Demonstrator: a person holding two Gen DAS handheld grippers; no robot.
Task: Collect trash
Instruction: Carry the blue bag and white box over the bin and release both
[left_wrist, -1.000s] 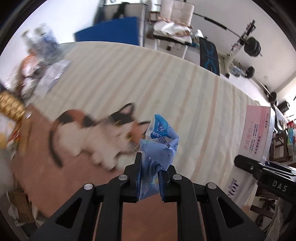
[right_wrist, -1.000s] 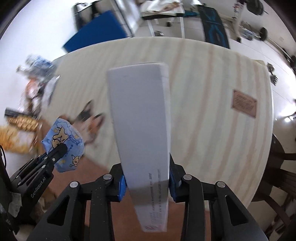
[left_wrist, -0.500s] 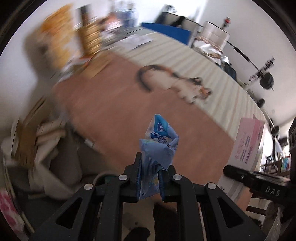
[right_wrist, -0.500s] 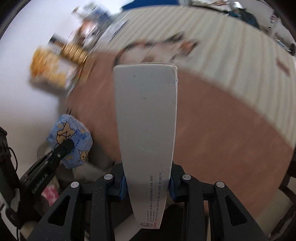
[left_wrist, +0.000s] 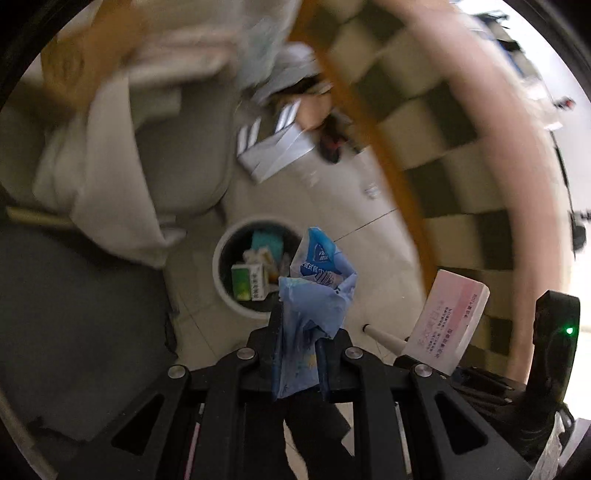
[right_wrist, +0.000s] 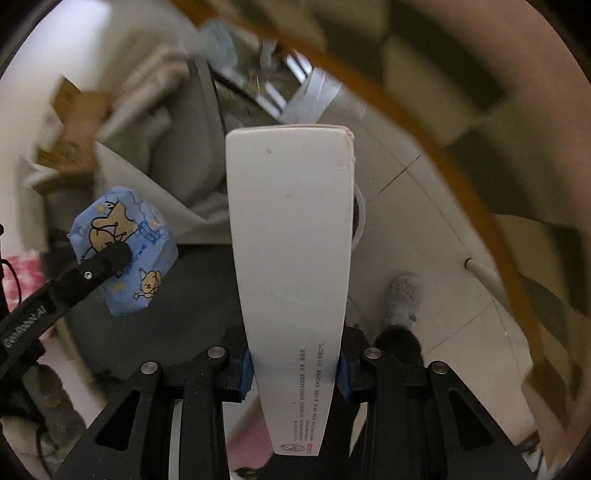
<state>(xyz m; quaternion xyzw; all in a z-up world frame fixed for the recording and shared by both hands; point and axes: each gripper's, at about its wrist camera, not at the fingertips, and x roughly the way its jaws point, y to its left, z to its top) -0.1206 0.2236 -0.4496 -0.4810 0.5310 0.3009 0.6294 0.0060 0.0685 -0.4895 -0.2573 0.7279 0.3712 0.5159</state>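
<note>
Left gripper (left_wrist: 299, 339): jaws pinched tight on a crumpled blue wrapper (left_wrist: 314, 291), which rises from between the fingers at lower centre of the left wrist view. Directly behind the wrapper, at frame centre, a round white bin (left_wrist: 236, 306) stands on the pale tiled floor (left_wrist: 369, 243). Inside it lie a green and white carton (left_wrist: 249, 282) and other scraps too small to identify. The wrapper overlaps the bin's right edge in the picture; whether it is directly above the opening cannot be told.

Right gripper (right_wrist: 295, 373): jaws clamped on a long white box (right_wrist: 291, 258) that fills the centre of the right wrist view and hides most of the bin behind it. The same box appears at lower right of the left wrist view, showing a pink face.

Upper frame in both views is blurred; a table edge (left_wrist: 373, 122) crosses diagonally at upper right.
</note>
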